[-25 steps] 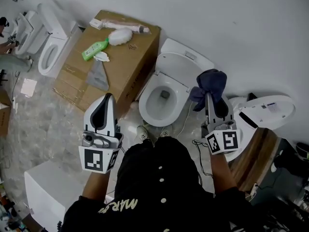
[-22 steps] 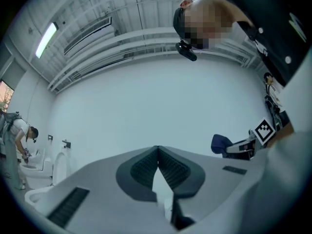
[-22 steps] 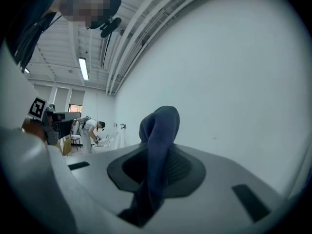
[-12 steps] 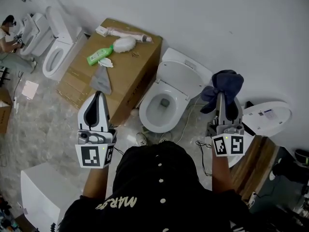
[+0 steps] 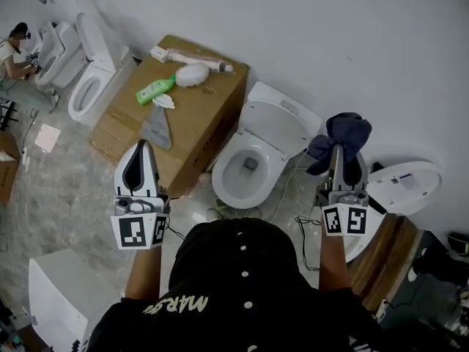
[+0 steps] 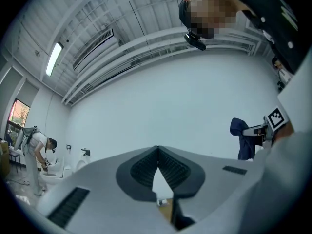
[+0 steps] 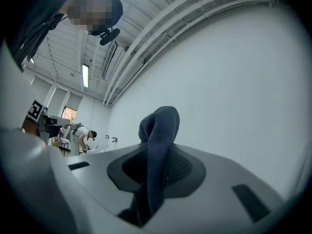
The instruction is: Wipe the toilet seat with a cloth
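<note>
The right tongs (image 7: 157, 167) are clamped on a dark blue cloth (image 5: 342, 139). A fold of the cloth runs up between the two ribbed pads and bunches above the tips. In the head view this bundle sits right of centre, held in the air to the right of the white oval toilet seat (image 5: 220, 182) and apart from it. The seat lies down on its bowl, and the white lid (image 5: 277, 119) is tipped up toward the wall.

The left tongs (image 6: 157, 154) are closed with nothing between them. Their tips meet, with only a narrow wedge of light lower down between the pads. They sit in the left half of the head view, pointing up the frame. Below them is the grey stone-patterned floor (image 5: 66, 189), and they are just beside the near edge of a large brown cardboard box (image 5: 198, 112).

On top of the box lie a green plastic bottle (image 5: 155, 89), a fluffy white brush on a long handle (image 5: 192, 73) and a flat grey rag (image 5: 156, 127). A second white toilet (image 5: 91, 86) stands in the upper left of the frame. A person (image 5: 13, 53) bends over another fixture at the left edge. Toward the right edge, just beside the right tongs, is another white toilet top (image 5: 403, 185).
</note>
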### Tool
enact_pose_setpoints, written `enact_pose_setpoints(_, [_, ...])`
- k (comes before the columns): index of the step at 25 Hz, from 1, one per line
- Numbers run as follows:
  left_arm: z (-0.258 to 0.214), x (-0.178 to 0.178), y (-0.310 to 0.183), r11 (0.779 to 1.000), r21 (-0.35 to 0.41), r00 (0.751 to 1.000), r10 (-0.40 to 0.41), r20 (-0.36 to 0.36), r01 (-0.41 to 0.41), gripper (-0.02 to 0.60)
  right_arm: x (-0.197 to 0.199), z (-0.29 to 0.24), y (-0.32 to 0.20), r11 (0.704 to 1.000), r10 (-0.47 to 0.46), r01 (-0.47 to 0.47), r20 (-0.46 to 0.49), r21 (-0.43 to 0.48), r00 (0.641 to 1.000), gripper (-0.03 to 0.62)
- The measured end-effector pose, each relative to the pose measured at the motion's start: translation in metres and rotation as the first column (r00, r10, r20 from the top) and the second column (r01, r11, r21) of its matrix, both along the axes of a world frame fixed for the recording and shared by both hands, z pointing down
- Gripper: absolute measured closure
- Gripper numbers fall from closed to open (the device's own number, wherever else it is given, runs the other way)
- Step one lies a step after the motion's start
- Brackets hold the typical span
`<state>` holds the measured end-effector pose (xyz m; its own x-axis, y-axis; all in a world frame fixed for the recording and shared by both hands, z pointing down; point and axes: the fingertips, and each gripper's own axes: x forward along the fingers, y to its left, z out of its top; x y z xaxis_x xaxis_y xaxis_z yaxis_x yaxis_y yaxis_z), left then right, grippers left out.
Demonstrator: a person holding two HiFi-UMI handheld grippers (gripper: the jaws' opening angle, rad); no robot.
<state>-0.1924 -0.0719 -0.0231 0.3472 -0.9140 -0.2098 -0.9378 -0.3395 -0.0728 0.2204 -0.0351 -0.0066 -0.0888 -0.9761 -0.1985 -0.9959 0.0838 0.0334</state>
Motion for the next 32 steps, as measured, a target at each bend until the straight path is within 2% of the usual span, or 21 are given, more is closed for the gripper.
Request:
enact_pose_setpoints(12, [-0.005, 0.003, -0.008, 1.000, 0.011, 1.000, -0.007, -0.002, 0.007, 0.571, 0.010, 0.001, 0.003, 1.000, 0.012, -0.012, -0.017, -0.003, 1.000, 0.523])
enact_pose_setpoints(18, [-0.004, 0.013, -0.007, 1.000, 0.008, 1.000, 0.015, 0.013, -0.015, 0.571, 0.007, -0.001, -0.001, 1.000, 0.004, -0.004, -0.020, 0.002, 1.000, 0.525])
enact_pose_setpoints(32, [-0.004, 0.012, 0.001, 1.000, 0.005, 1.000, -0.002, 0.011, 0.002, 0.571, 0.000, -0.008, -0.004, 0.999, -0.026, 0.026, -0.005, 0.019, 1.000, 0.525])
